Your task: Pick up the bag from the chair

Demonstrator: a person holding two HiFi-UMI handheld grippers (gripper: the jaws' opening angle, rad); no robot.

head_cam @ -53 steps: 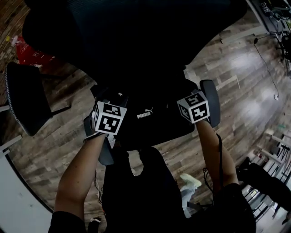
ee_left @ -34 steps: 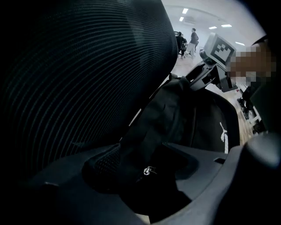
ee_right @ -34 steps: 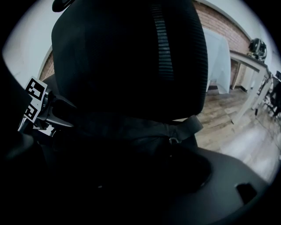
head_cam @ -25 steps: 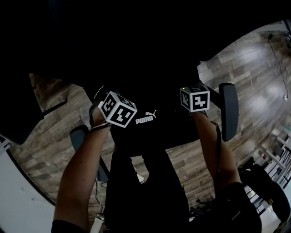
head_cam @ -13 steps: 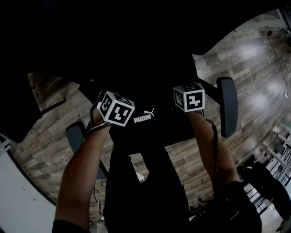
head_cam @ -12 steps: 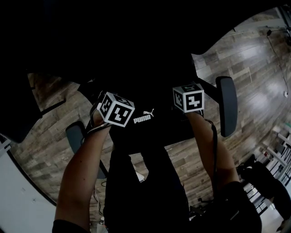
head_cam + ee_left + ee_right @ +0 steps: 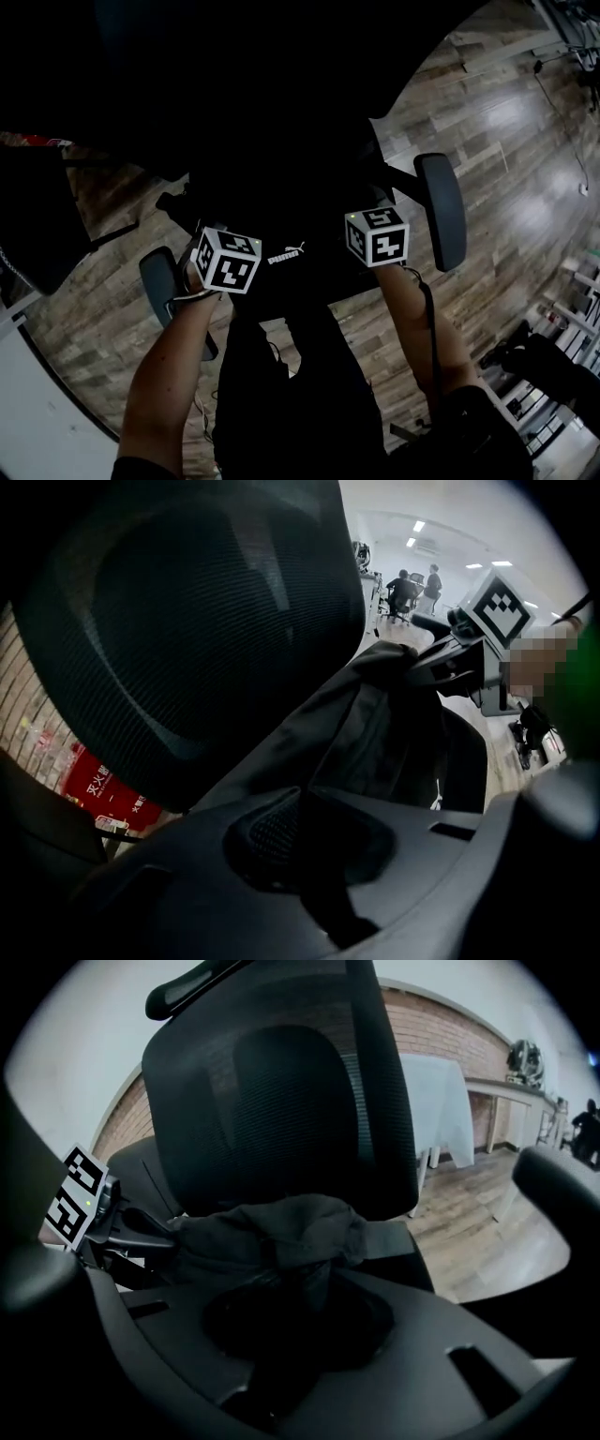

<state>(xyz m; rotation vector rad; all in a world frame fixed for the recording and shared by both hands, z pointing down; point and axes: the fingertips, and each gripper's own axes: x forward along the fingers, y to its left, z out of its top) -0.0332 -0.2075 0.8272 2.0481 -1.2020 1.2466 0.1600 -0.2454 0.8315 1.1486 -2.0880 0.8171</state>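
This looks like an open-plan office or a lab workroom. A mesh-backed swivel chair [image 7: 281,1119] with padded armrests [image 7: 441,211] stands on a wood-plank floor [image 7: 506,141]. Behind it runs a brick wall [image 7: 441,1030], with a table [image 7: 436,1110] under a white cloth against it and a plain desk [image 7: 511,1091] further along. In the left gripper view the room opens out wide and white, with rows of ceiling lights [image 7: 417,527] and people [image 7: 408,588] sitting at work far off. A cable [image 7: 553,131] trails loose across the floor. A red printed package [image 7: 103,789] lies by the wall.
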